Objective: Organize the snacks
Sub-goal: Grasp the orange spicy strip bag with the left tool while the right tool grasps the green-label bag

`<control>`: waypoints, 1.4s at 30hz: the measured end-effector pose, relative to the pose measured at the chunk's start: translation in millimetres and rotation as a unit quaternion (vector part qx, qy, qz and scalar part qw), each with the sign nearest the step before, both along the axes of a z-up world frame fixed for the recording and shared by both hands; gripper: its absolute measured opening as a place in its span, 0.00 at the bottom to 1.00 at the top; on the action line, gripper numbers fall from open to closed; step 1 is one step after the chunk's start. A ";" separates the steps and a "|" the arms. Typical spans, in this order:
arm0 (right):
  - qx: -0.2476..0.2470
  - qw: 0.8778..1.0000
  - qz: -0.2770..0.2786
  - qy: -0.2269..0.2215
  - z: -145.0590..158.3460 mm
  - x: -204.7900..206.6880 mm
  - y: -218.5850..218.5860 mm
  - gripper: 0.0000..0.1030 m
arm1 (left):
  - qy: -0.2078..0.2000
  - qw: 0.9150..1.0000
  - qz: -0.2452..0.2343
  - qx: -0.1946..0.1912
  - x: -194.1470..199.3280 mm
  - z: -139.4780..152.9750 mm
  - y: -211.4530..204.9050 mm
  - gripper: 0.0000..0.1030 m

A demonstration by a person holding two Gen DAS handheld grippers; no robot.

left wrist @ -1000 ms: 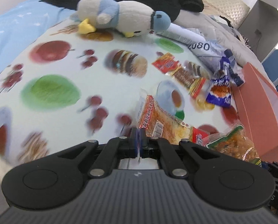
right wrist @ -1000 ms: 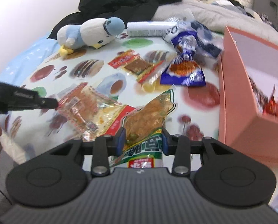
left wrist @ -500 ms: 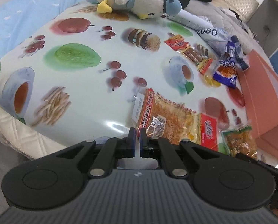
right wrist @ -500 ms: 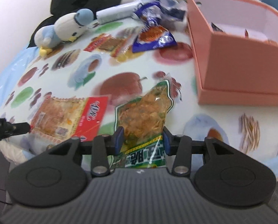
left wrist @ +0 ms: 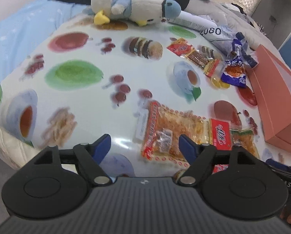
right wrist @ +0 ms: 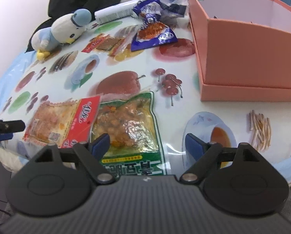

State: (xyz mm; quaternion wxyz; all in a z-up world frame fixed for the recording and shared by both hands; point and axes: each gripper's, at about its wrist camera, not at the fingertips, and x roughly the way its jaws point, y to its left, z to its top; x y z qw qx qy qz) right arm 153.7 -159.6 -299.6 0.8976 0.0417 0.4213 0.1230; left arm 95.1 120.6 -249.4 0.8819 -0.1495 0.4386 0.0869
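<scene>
Right wrist view shows you the printed tablecloth (right wrist: pixel 125 44) spread over the bed, with the pink box (right wrist: pixel 248 52) standing open at the far right, well apart from the packets nearest you. A moment ago your right gripper (right wrist: pixel 146 143) pinched the green-edged packet (right wrist: pixel 125 124) near its bottom end; now its jaws are opening, the pads have come off the film, and the packet lies flat on the cloth with its printed end between the spread jaws. Your left gripper (left wrist: pixel 144 145) was shut tight a second ago; its jaws are opening too, nothing is clamped, and the red-edged packet (left wrist: pixel 176 130) lies on the cloth just ahead, partly between the fingers.

So both packets have been set down side by side near the front edge, touching or slightly overlapping along one side. That reads as sorting them into a row, not boxing them, and neither is in the pink box yet.

The green-edged packet's long axis runs away from you, its printed label end toward your gripper and its clear top pointing up the cloth. The red-edged packet lies crosswise to it, its red label end against the green one and its other end toward your left gripper.

Farther off, the blue packet (right wrist: pixel 155 33) and a small red-ended packet (right wrist: pixel 104 43) lie unsorted near the plush bird (right wrist: pixel 61 31).
</scene>
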 end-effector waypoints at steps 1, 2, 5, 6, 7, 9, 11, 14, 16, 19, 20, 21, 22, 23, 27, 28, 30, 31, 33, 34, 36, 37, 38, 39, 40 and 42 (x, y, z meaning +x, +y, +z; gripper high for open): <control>0.000 1.000 0.008 -0.008 0.4 -1.5 1.6 0.83 | -0.005 1.000 -0.003 0.008 1.4 1.7 0.1 0.82; -0.004 1.000 0.013 -0.013 0.7 -2.0 3.2 0.83 | -0.008 1.000 -0.007 0.013 3.4 3.2 0.5 0.83; -0.033 0.999 0.025 -0.025 0.4 -1.7 12.2 0.83 | -0.013 0.999 -0.018 0.023 11.5 5.0 -0.1 0.84; -0.041 0.998 0.028 -0.029 0.0 -1.3 14.2 0.83 | -0.013 0.999 -0.025 0.027 14.5 5.0 -1.4 0.84; -0.045 0.998 0.029 -0.029 -0.5 -0.7 15.4 0.83 | -0.014 0.999 -0.032 0.032 17.7 4.6 -3.1 0.84; -0.046 0.997 0.051 -0.024 -2.6 1.1 18.7 0.83 | -0.012 0.998 -0.053 0.034 25.8 2.4 -6.9 0.85; -0.064 0.995 0.068 -0.025 -4.6 1.7 23.6 0.88 | -0.002 0.996 -0.089 0.029 34.5 -0.5 -12.6 0.86; -0.089 0.992 0.088 -0.033 -6.4 1.2 30.8 0.96 | 0.015 0.991 -0.127 0.044 45.3 -9.0 -24.3 0.89; -0.094 0.989 0.105 -0.037 -8.3 1.1 33.6 0.96 | 0.031 0.988 -0.141 0.055 51.7 -17.7 -30.9 0.89; -0.100 0.988 0.110 -0.042 -12.0 1.8 36.9 0.96 | 0.046 0.985 -0.149 0.078 56.7 -28.8 -38.5 0.89; -0.101 0.987 0.115 -0.044 -12.9 1.8 38.3 0.96 | 0.049 0.984 -0.149 0.081 57.5 -32.2 -39.6 0.89; -0.105 0.986 0.122 -0.046 -14.3 1.8 39.8 0.96 | 0.052 0.984 -0.149 0.080 58.2 -35.2 -40.1 0.89; -0.107 0.985 0.126 -0.047 -15.7 1.9 40.2 0.95 | 0.052 0.984 -0.151 0.083 57.9 -36.7 -41.2 0.90; -0.104 0.985 0.127 -0.045 -16.7 3.0 40.1 0.95 | 0.050 0.983 -0.154 0.086 57.5 -37.5 -42.2 0.90; -0.103 0.984 0.137 -0.048 -17.9 4.3 41.0 0.96 | 0.052 0.982 -0.156 0.093 57.7 -40.8 -44.7 0.90; -0.102 0.984 0.141 -0.048 -18.3 4.7 42.2 0.97 | 0.053 0.981 -0.157 0.097 57.5 -41.6 -46.0 0.90; -0.101 0.983 0.145 -0.046 -19.0 5.2 44.5 0.97 | 0.054 0.980 -0.160 0.104 58.1 -42.3 -49.0 0.88; -0.100 0.983 0.146 -0.048 -19.3 4.9 45.4 0.95 | 0.054 0.980 -0.160 0.106 58.0 -42.6 -50.0 0.87; -0.100 0.982 0.153 -0.054 -20.1 3.0 47.1 0.93 | 0.054 0.979 -0.162 0.111 56.9 -42.5 -53.3 0.84; -0.100 0.981 0.156 -0.056 -20.3 2.2 47.8 0.90 | 0.054 0.979 -0.162 0.113 56.4 -42.3 -54.9 0.81; -0.099 0.980 0.162 -0.060 -19.2 0.2 49.3 0.82 | 0.054 0.979 -0.163 0.113 55.9 -40.8 -58.0 0.76; -0.099 0.980 0.163 -0.061 -18.1 -0.2 50.1 0.75 | 0.054 0.979 -0.163 0.113 55.7 -40.1 -59.8 0.74; -0.098 0.980 0.163 -0.063 -16.7 -0.6 51.2 0.73 | 0.055 0.978 -0.165 0.115 55.3 -39.8 -61.9 0.73; -0.099 0.980 0.163 -0.063 -15.8 -0.3 52.2 0.72 | 0.054 0.978 -0.165 0.118 54.9 -39.4 -63.8 0.71; -0.099 0.979 0.164 -0.062 -15.3 -0.2 53.4 0.70 | 0.053 0.978 -0.165 0.119 54.8 -39.0 -64.7 0.67; -0.102 0.979 0.167 -0.064 -14.2 -1.2 55.3 0.65 | 0.052 0.978 -0.162 0.118 54.2 -37.0 -65.3 0.62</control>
